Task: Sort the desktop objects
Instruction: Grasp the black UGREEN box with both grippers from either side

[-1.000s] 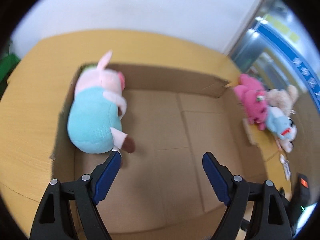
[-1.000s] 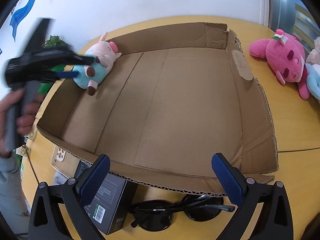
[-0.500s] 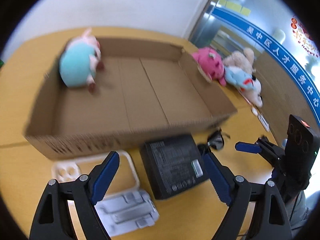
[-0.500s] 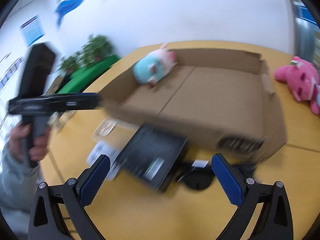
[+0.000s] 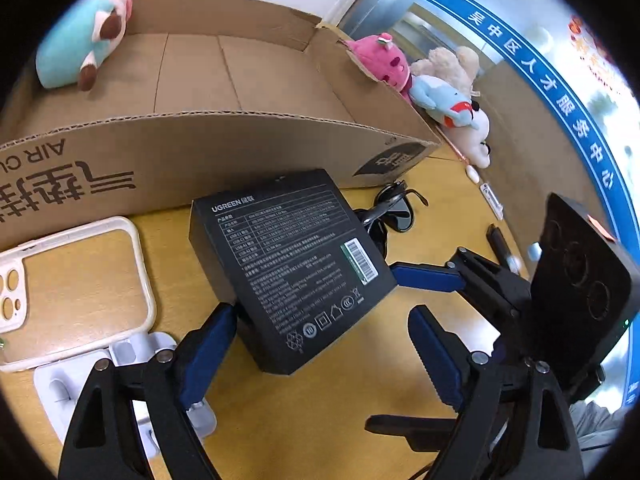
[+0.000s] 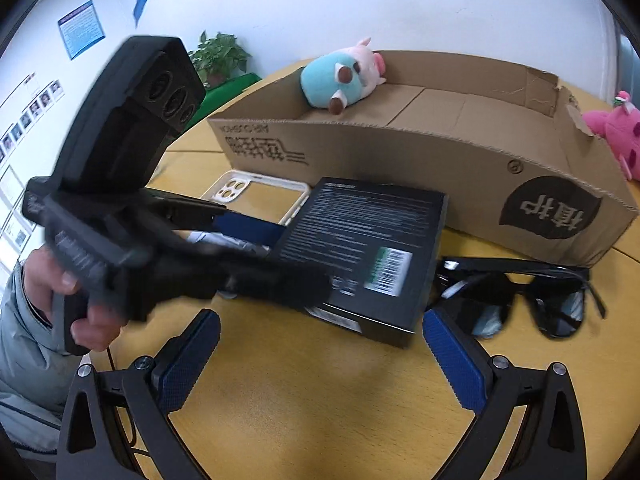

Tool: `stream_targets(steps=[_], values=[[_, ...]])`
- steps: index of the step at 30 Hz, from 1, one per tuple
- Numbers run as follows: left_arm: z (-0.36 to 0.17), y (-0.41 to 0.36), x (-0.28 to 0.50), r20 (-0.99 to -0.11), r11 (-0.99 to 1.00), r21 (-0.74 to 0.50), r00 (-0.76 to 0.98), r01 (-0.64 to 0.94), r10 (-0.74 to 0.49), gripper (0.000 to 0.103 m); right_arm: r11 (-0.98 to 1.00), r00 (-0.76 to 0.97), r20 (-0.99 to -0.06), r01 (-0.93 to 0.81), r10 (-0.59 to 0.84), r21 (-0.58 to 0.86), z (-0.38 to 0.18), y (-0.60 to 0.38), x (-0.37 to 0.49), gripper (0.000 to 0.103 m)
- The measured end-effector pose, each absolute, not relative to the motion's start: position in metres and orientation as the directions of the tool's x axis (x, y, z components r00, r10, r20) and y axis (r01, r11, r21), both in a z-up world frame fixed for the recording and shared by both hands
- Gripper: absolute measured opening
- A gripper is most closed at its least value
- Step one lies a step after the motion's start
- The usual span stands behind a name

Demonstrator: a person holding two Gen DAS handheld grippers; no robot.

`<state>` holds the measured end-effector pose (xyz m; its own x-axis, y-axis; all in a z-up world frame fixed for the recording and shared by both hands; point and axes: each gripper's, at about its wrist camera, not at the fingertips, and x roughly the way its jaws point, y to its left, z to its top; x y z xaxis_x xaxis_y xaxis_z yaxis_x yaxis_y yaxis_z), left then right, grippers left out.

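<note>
Both tongs, left gripper & right gripper, were spread wide w/ nothing pinched, flanking black box beside cardboard box.

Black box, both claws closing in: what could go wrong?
1. The left claw and right claw, both open, converge on the black box; they may collide.
2. The sunglasses touch the box's edge and could get dragged.
3. The phone case lies close beside it, so a finger may snag it.
</note>
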<state>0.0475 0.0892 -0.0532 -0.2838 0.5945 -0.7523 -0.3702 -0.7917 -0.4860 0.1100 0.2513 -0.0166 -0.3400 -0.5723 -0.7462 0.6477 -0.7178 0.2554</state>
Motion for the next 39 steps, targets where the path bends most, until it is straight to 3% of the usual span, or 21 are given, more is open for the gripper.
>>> stream_targets(steps=[5,9,13,20,23,27,31,33,36,39], values=[[-0.058,0.081,0.044,-0.751,-0.808,-0.505,-0.306,-0.304,0.585,0.088,-0.638,-0.246,-0.725,0.696,-0.644,0.330,-0.020,0.258,0.122,0.103],[-0.069,0.088,0.044,-0.744,-0.783,-0.537,-0.260,-0.315,0.615,0.088,-0.696,-0.331,-0.743,0.675,-0.582,0.245,-0.022,0.261,0.119,0.103],[-0.065,0.095,0.056,-0.759,-0.788,-0.509,-0.253,-0.346,0.600,0.088,-0.713,-0.316,-0.741,0.633,-0.593,0.301,-0.035,0.257,0.107,0.103],[-0.063,0.080,0.086,-0.733,-0.750,-0.557,-0.214,-0.357,0.646,0.088,-0.603,-0.247,-0.768,0.767,-0.591,0.217,-0.031,0.256,0.161,0.102],[-0.061,0.080,0.081,-0.742,-0.770,-0.535,-0.243,-0.348,0.625,0.088,-0.655,-0.312,-0.786,0.740,-0.534,0.152,-0.031,0.263,0.157,0.102],[-0.071,0.082,0.058,-0.730,-0.761,-0.565,-0.235,-0.319,0.641,0.088,-0.707,-0.330,-0.793,0.686,-0.513,0.172,-0.036,0.265,0.136,0.101],[-0.070,0.095,0.054,-0.758,-0.785,-0.508,-0.249,-0.355,0.603,0.085,-0.716,-0.345,-0.819,0.689,-0.458,0.111,-0.044,0.248,0.125,0.083],[-0.069,0.099,0.058,-0.771,-0.803,-0.468,-0.273,-0.369,0.575,0.081,-0.718,-0.367,-0.835,0.695,-0.411,0.048,-0.047,0.240,0.127,0.082],[-0.062,0.092,0.062,-0.764,-0.812,-0.458,-0.307,-0.361,0.567,0.066,-0.725,-0.385,-0.838,0.689,-0.387,0.018,-0.047,0.237,0.132,0.082],[-0.043,0.086,0.065,-0.732,-0.806,-0.460,-0.354,-0.373,0.582,0.064,-0.737,-0.408,-0.819,0.676,-0.403,0.025,-0.039,0.240,0.136,0.081]])
